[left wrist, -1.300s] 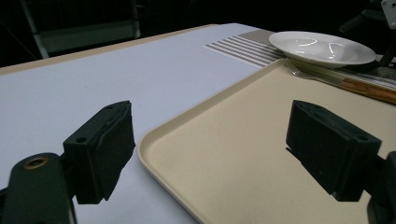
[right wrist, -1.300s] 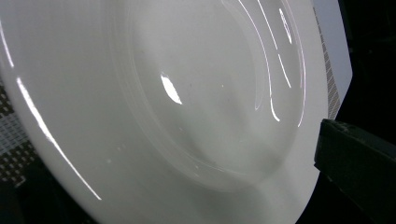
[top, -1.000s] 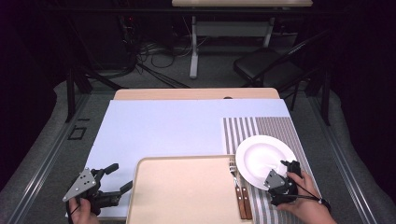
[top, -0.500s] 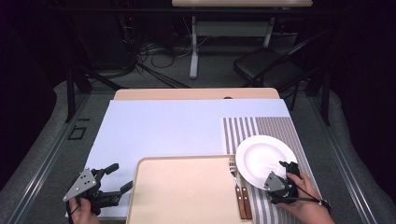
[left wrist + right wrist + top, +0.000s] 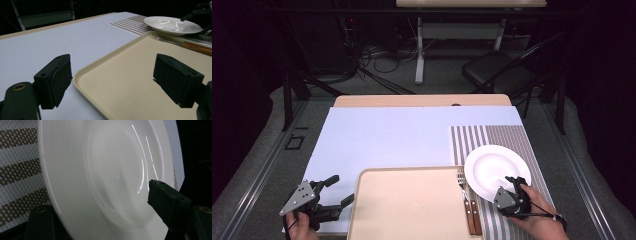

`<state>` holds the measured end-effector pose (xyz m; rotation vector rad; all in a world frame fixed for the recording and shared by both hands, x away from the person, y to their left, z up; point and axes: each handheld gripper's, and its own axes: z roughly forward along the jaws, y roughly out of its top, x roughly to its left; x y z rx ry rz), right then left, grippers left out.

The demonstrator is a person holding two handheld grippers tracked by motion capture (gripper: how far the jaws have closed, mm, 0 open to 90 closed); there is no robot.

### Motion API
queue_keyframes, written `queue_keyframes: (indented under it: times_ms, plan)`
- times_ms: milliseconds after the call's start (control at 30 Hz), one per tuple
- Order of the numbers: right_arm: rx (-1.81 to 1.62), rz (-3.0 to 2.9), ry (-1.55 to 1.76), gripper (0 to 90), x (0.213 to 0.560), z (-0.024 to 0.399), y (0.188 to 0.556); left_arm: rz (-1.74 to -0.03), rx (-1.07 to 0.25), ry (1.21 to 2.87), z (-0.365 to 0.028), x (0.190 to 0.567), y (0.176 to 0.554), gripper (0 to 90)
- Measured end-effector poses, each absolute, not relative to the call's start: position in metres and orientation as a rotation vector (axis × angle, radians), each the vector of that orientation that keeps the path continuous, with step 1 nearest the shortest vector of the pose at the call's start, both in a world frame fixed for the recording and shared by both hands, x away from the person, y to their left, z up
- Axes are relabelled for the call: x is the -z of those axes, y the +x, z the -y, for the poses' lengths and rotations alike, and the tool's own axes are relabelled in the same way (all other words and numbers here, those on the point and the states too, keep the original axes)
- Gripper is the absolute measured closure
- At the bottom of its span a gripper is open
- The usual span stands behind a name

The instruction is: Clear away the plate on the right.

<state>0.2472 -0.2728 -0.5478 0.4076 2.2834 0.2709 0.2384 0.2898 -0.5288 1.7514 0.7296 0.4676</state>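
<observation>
Right gripper view | plate (image 5: pixel 100 170) rim between closing right gripper (image 5: pixel 100 212) jaws, not yet clamped

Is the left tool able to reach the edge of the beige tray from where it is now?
Probably yes. The left tool is open beside the tray, and its near-left corner lies between the jaws with bare table around it.

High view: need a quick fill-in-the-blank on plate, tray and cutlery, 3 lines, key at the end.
1. The white plate rests on the ____ placemat.
2. The fork and knife lie between the plate and the beige ____.
3. The right claw straddles the near rim of the ____; its jaws have just been closing.

Missing words: striped; tray; plate
</observation>
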Motion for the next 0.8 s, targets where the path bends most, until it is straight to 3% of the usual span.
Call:
queue_keyframes:
  times_ms: [633, 800]
  plan:
    - [-0.304, -2.313, 0.423, 36.6, 0.5480, 0.2734, 0.2489, -0.728, -0.462, 1.758, -0.2899, 0.5287, 0.2388, 15.5]
    - [-0.305, -2.343, 0.402, 43.7, 0.5473, 0.2735, 0.2487, -0.726, -0.462, 1.759, -0.2899, 0.5288, 0.2391, 15.5]
